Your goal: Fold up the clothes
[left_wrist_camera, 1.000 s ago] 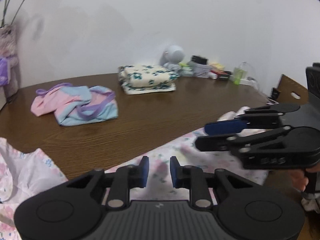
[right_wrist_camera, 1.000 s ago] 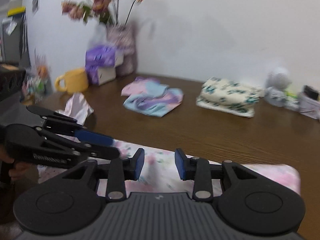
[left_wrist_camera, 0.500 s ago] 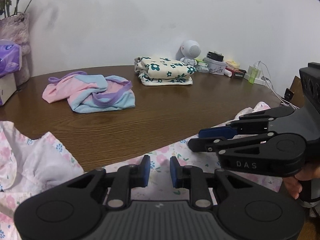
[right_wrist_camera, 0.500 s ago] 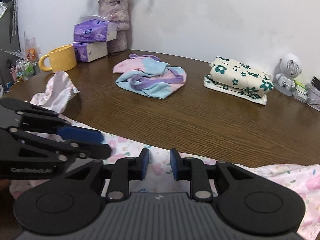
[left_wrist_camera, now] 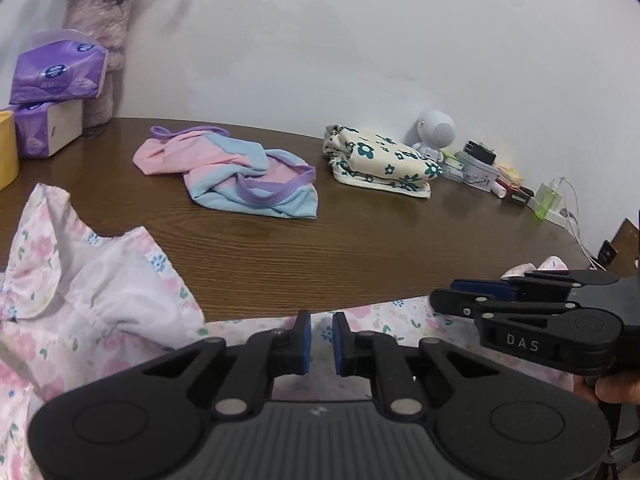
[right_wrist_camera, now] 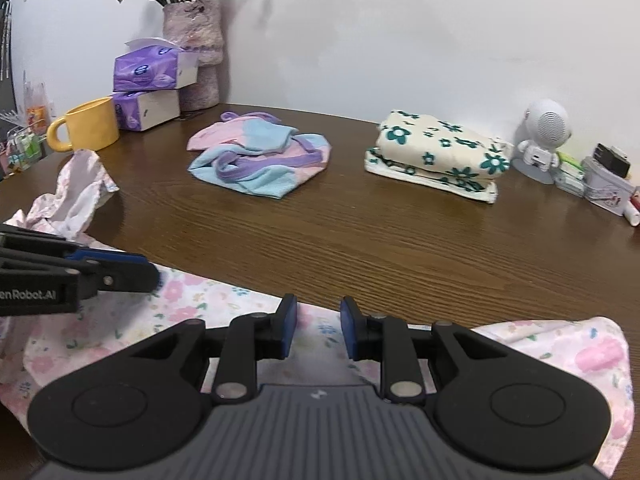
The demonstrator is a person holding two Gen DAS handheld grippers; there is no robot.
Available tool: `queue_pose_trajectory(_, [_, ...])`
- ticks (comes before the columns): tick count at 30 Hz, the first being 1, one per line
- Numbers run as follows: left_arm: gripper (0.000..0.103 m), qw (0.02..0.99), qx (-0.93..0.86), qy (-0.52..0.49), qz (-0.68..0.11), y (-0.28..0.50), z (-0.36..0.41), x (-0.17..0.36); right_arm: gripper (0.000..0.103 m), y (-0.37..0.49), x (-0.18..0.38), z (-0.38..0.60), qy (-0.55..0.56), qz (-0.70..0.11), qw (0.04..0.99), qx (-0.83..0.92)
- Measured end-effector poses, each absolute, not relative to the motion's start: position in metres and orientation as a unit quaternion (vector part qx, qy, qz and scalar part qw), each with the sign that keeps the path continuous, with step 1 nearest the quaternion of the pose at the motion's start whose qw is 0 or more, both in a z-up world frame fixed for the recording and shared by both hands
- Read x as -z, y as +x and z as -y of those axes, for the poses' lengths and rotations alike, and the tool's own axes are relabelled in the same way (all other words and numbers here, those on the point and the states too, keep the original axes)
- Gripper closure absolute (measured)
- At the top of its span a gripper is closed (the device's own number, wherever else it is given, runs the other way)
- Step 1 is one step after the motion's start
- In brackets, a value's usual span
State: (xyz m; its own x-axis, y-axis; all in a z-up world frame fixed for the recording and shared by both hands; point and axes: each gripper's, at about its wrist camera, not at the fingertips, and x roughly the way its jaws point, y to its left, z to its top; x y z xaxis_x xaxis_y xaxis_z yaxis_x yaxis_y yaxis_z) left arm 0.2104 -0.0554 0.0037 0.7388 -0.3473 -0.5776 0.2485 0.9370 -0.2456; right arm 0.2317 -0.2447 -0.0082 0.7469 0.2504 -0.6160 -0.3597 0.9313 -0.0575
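A pale pink floral garment (left_wrist_camera: 100, 300) (right_wrist_camera: 180, 312) lies spread along the near edge of the brown table (left_wrist_camera: 360, 240). My left gripper (left_wrist_camera: 322, 322) hovers at the garment's far hem. Its jaws are closing, with a narrow gap left and the cloth showing under it, not pinched. In the right wrist view the left gripper (right_wrist_camera: 154, 274) reaches in from the left over the cloth. My right gripper (right_wrist_camera: 318, 320) stands open over the same hem further right, its blue pads apart above the fabric. From the left wrist it shows as the right gripper (left_wrist_camera: 438, 300), held by a hand (left_wrist_camera: 616, 388).
A crumpled pink, blue and purple garment (right_wrist_camera: 260, 160) lies mid-table, and a folded cream garment with green flowers (right_wrist_camera: 436, 156) sits to its right. At the back left are tissue packs (right_wrist_camera: 152, 68), a yellow mug (right_wrist_camera: 90, 124) and a vase (right_wrist_camera: 196, 52). A white figurine (right_wrist_camera: 544, 136) and small items (right_wrist_camera: 604, 176) stand back right.
Both grippers have sunk closer to the floral garment and the blur has cleared. The left wrist has rolled level. Both pairs of jaws have narrowed.
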Motion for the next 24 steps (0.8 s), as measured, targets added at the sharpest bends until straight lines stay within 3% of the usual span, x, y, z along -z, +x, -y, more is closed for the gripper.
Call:
queue_pose_trajectory(11, [0.092, 0.931, 0.148, -0.088, -0.321, 0.208, 0.054, -0.003, 0.078, 0.231, 0.01, 0.282, -0.071, -0.314, 0.939, -0.123])
queue_pose_trajectory(15, [0.092, 0.931, 0.148, -0.089, -0.321, 0.208, 0.053, -0.002, 0.098, 0.239, 0.011, 0.311, -0.021, -0.323, 0.937, -0.13])
queue_pose_trajectory(24, [0.092, 0.931, 0.144, -0.098, -0.321, 0.207, 0.052, -0.002, 0.1, 0.243, 0.01, 0.329, -0.006, -0.321, 0.939, -0.126])
